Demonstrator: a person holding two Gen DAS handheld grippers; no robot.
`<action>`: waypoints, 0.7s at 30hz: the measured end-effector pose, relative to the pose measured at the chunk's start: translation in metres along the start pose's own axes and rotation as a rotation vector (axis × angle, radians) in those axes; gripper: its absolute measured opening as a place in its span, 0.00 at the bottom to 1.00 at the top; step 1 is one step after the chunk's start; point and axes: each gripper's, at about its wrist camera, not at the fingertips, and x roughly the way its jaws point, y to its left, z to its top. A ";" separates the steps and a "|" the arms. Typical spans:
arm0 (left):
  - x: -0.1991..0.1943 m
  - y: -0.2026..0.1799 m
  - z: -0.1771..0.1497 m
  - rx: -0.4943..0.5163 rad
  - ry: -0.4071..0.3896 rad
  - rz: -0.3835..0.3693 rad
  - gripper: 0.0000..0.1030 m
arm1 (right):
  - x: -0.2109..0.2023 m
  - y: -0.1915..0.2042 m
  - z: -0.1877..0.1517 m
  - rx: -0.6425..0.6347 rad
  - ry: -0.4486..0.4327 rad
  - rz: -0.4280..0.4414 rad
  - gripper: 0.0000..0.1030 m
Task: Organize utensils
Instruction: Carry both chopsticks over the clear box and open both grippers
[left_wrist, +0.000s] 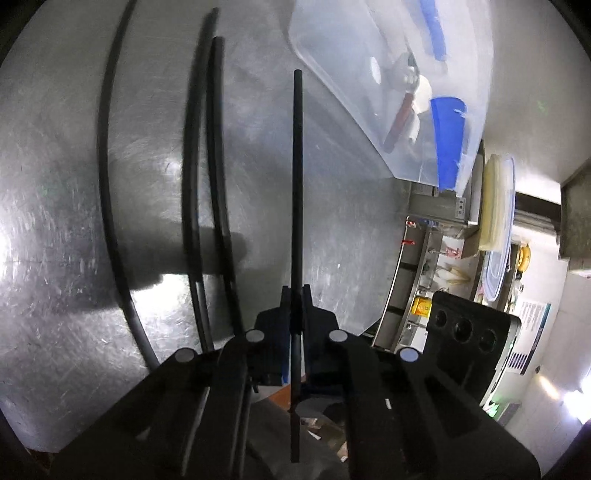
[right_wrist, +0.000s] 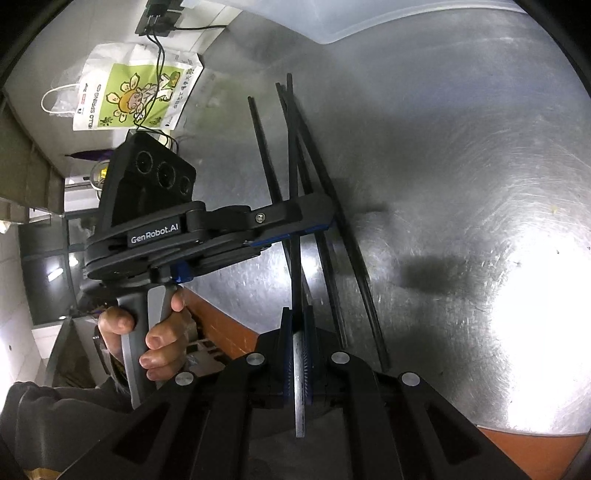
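- Jaws: your left gripper (left_wrist: 294, 295) is clamped on one black chopstick (left_wrist: 297, 177). The stick runs straight up frame centre along the finger axis, its tail poking back below the pads.
- Your right gripper (right_wrist: 297, 321) looks pinched nearly closed, a thin grey strip showing in the slit. Can't tell if that strip is a utensil or gripper hardware.
- Right view: left gripper (right_wrist: 295, 218) comes in from mid-left, closed across the loose chopsticks (right_wrist: 332, 229) on the steel table (right_wrist: 461, 166).
- Three more sticks (left_wrist: 207, 166) lie left of the held one in the left view, long axes roughly parallel to it.
- Clear bin (left_wrist: 354, 74) sits upper right in the left view, with blue-handled items inside.
- Judgement: the bin lies ahead-right of the held stick, so the left hand is nearer. Swing right, tip first.
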 end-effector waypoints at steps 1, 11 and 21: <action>-0.002 -0.003 0.001 0.011 -0.006 -0.004 0.04 | -0.002 0.004 0.001 -0.011 -0.005 0.001 0.07; -0.056 -0.118 0.032 0.283 -0.125 -0.068 0.04 | -0.095 0.077 0.025 -0.274 -0.197 -0.099 0.07; -0.039 -0.282 0.172 0.456 -0.216 -0.032 0.04 | -0.228 0.092 0.150 -0.409 -0.399 -0.331 0.07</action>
